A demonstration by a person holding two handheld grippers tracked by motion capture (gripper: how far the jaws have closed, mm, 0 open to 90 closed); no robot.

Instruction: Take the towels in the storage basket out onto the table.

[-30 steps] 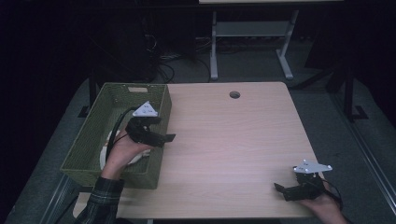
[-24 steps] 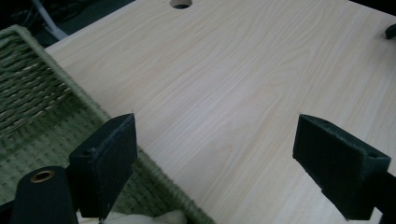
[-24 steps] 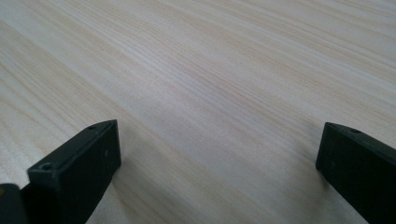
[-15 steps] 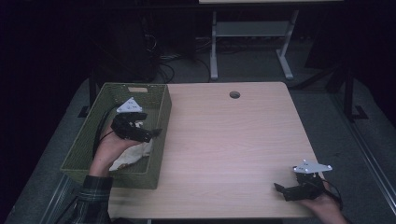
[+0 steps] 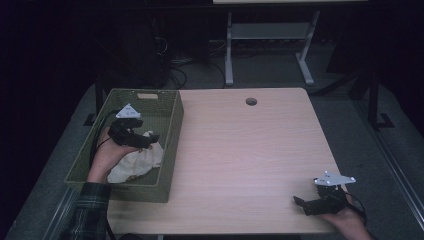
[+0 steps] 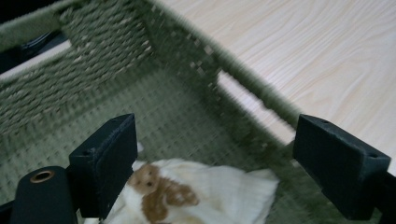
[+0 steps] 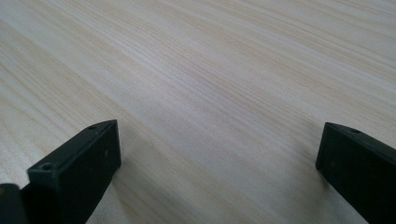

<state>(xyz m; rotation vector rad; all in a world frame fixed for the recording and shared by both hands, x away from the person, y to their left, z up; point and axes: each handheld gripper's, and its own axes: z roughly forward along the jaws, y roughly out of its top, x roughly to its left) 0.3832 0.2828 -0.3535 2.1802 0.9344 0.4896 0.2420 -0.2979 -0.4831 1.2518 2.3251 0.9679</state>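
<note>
Left gripper [image 5: 153,137], held in a person's left hand [image 5: 104,155], hangs inside a green woven basket [image 5: 171,131] at the left side of a pale wooden table [image 5: 240,150]. Its two black jaws are spread wide and grip nothing. Just below and ahead of them lies a crumpled cream cloth [image 6: 205,191] with a brown animal figure printed on it, resting on the basket floor toward the near end, close to the wall on the table side. In the left gripper view the left jaw sits just over the cloth's printed patch, while the right jaw hangs near the basket wall, clear of the fabric.

Right gripper [image 5: 300,202] rests at the near right corner of the table, well apart from the basket, jaws likewise spread, with bare wood between them.

The step in hand looks like picking the cloth out of the basket. To do it well, the left gripper should shift away from the wall so both jaws straddle a raised fold, then lower until the tips press into the fabric before closing. Closing too near the wall risks catching the weave instead of the cloth. A pinch on a thick bunched ridge will likely hold better than one on a thin edge. Lifting straight up should keep the trailing fabric from snagging the rim.
</note>
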